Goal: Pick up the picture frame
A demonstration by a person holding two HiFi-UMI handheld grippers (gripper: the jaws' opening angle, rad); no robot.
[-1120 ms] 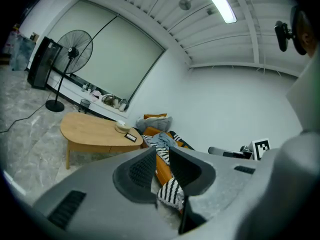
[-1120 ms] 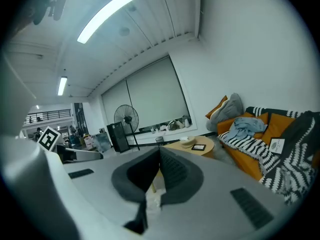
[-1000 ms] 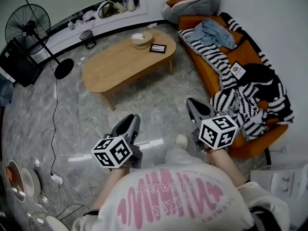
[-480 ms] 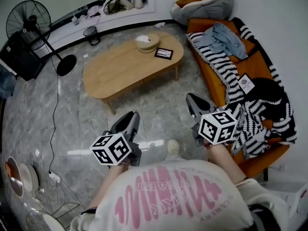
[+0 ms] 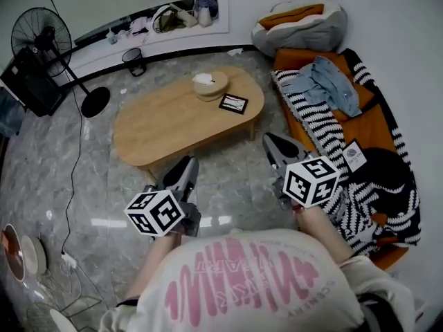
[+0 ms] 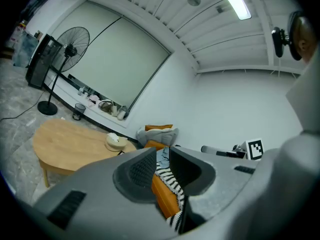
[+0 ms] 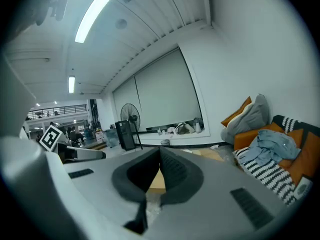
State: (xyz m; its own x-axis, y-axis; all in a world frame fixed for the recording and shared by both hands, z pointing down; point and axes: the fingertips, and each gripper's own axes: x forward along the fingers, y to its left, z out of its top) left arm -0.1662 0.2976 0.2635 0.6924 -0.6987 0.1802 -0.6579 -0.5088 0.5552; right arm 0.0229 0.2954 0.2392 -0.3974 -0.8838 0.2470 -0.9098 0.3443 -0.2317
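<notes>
The picture frame, dark-edged with a pale picture, lies flat near the right end of the oval wooden coffee table. Both grippers are held over the marble floor, short of the table's near edge and pointing toward it. My left gripper is below the table's middle; in the left gripper view a narrow gap shows between its pads, with nothing in it. My right gripper is just off the table's right end, nearer the frame. In the right gripper view its pads meet, empty.
A round tissue holder stands beside the frame. An orange sofa with a striped blanket and clothes runs along the right. A standing fan, a dark speaker box and a small bin are far left. A cable crosses the floor.
Both grippers have moved forward across the floor toward the coffee table, and the table and frame now sit closer to them. The jaws look unchanged.
</notes>
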